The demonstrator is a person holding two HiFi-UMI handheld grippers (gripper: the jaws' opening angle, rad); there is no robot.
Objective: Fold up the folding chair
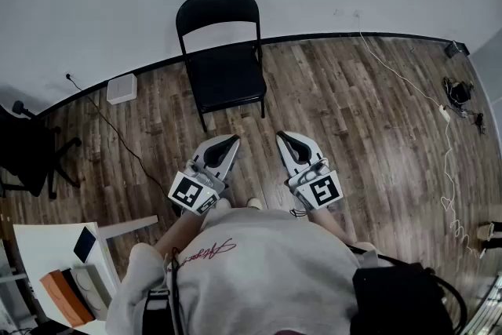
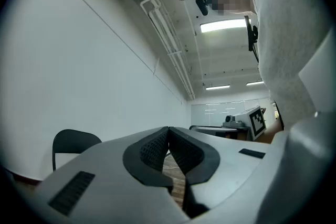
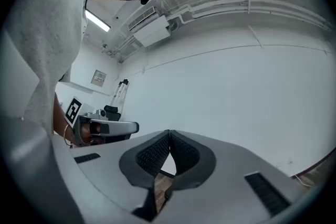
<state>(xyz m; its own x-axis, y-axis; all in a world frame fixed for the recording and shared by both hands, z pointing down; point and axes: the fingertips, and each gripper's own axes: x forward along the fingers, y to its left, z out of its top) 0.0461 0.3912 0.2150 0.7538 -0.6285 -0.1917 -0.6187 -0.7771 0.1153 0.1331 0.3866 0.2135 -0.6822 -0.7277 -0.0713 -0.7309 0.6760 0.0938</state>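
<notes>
A black folding chair (image 1: 222, 59) stands unfolded against the white wall, its seat facing me. My left gripper (image 1: 233, 140) and right gripper (image 1: 281, 137) hover side by side in front of it, a short way from the seat's front edge, touching nothing. Both are shut with nothing between the tips. In the left gripper view the jaw tips (image 2: 168, 129) meet and the chair's backrest (image 2: 73, 140) shows at the lower left. In the right gripper view the tips (image 3: 169, 134) meet too, and the other gripper (image 3: 102, 127) appears at the left.
A white box (image 1: 121, 89) sits by the wall left of the chair, with a black cable (image 1: 110, 125) trailing over the wood floor. A black office chair (image 1: 27, 149) stands at the far left, a white table (image 1: 47, 247) at the lower left. White cable (image 1: 439, 114) runs along the right.
</notes>
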